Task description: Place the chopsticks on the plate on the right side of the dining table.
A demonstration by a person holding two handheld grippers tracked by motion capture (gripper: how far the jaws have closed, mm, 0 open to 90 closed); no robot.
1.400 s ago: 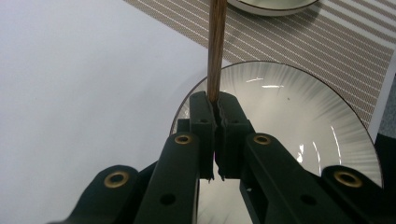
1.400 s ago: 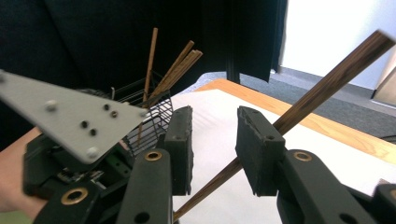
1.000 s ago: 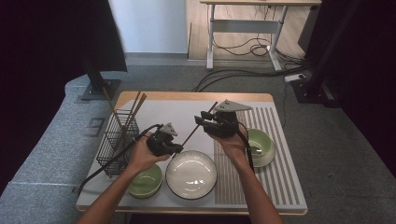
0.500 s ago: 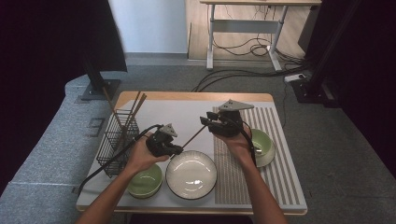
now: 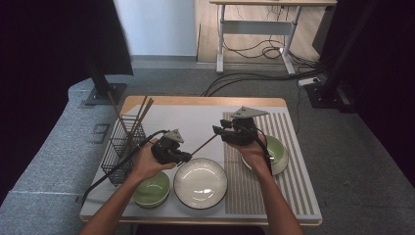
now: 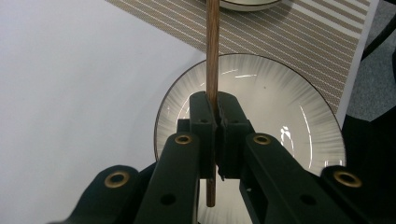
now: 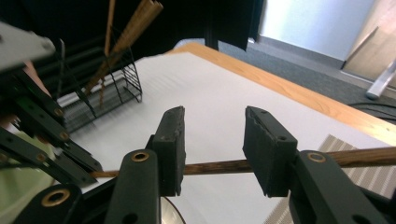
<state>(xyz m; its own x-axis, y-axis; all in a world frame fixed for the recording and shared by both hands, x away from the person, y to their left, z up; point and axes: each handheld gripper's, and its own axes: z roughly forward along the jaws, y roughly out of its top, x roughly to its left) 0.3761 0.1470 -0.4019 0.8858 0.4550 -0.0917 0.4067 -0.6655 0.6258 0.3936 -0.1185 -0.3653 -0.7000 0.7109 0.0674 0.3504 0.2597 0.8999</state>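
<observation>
My left gripper (image 6: 212, 100) is shut on a brown wooden chopstick (image 6: 212, 46), which it holds above the white ribbed plate (image 6: 280, 107). In the high view the left gripper (image 5: 187, 156) is left of centre, and the chopstick (image 5: 204, 144) slants up and right toward my right gripper (image 5: 216, 130). The right gripper's (image 7: 212, 116) jaws have just been opening and now stand apart. The chopstick (image 7: 212, 166) passes crosswise between them, low near their base, and the pads do not press on it.
A black wire basket (image 5: 122, 147) holding more chopsticks (image 5: 139, 115) stands at the left. One green bowl (image 5: 152, 188) sits front left beside the plate (image 5: 200, 183). Another green bowl (image 5: 278, 149) rests on the striped mat (image 5: 288, 176) under my right hand.
The right gripper has shifted a little to the right along the chopstick. The left hand and the chopstick have stayed in place.
</observation>
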